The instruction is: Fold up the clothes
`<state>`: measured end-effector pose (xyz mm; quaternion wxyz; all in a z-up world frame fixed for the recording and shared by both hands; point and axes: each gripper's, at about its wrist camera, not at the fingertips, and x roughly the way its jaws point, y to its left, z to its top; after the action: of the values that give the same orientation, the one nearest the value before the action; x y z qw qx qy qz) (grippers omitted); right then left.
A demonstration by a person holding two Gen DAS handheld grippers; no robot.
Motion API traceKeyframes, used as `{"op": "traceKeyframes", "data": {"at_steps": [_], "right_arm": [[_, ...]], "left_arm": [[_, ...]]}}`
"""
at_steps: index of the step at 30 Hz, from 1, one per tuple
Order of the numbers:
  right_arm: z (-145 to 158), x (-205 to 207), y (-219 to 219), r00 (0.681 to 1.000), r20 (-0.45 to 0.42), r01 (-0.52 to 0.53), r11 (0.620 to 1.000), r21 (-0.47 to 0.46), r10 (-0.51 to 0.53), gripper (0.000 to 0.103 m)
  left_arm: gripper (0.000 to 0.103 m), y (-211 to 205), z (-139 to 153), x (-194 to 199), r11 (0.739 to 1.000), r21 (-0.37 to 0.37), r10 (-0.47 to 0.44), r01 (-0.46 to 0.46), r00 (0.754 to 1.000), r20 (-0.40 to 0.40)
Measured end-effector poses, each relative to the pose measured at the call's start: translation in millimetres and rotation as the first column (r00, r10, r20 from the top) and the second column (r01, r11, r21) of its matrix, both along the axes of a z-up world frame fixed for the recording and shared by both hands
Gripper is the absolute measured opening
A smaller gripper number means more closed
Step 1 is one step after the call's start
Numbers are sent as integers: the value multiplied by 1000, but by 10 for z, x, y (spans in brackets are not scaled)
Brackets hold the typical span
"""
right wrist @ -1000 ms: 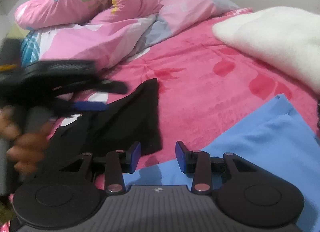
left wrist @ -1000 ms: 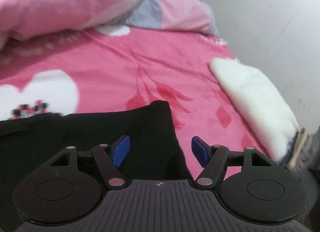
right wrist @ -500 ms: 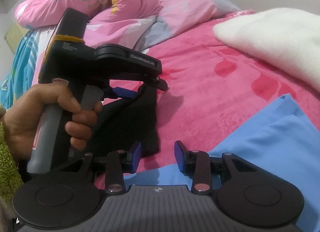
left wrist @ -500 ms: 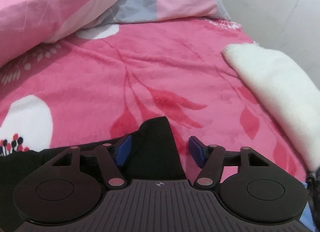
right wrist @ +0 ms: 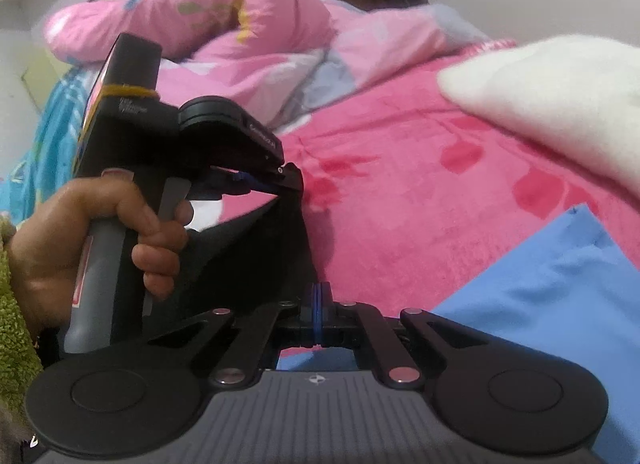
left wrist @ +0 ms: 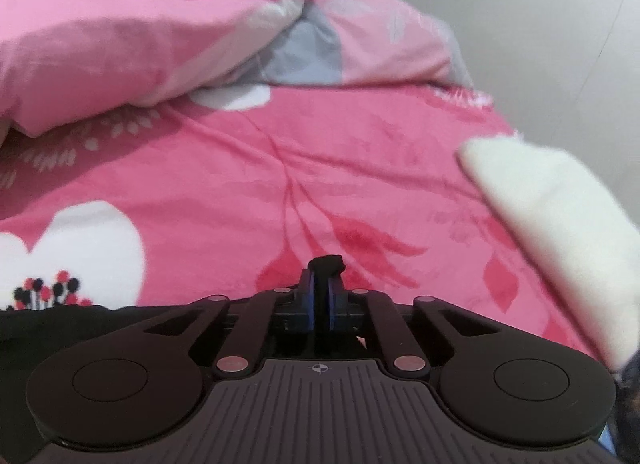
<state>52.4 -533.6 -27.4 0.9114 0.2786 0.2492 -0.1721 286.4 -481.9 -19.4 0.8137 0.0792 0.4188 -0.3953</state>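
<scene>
Now black garment corner pinched inside left claw

Open pink floral blanket ahead, passable. Blocked far side by bunched pink duvet. White fluffy throw along right edge by wall. Blue garment near right.

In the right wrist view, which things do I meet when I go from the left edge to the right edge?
Green sleeve → hand → left gripper → black garment → right gripper → blue garment.
</scene>
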Motion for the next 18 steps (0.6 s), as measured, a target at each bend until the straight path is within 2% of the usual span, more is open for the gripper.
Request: {"op": "traceKeyframes", "data": {"at_steps": [7, 13, 18], "right_arm": [[291, -24, 250, 993, 84, -76, 996, -48, 80, 0], [574, 118, 721, 980, 72, -173, 976, -129, 183, 0], [677, 301, 1289, 956, 19, -281, 934, -220, 293, 0]], "left_arm": [[4, 590, 345, 111, 993, -101, 54, -56, 998, -27], [4, 1333, 530, 236, 979, -170, 107, -114, 993, -47], [4, 1973, 569, 366, 965, -199, 160, -169, 985, -64]]}}
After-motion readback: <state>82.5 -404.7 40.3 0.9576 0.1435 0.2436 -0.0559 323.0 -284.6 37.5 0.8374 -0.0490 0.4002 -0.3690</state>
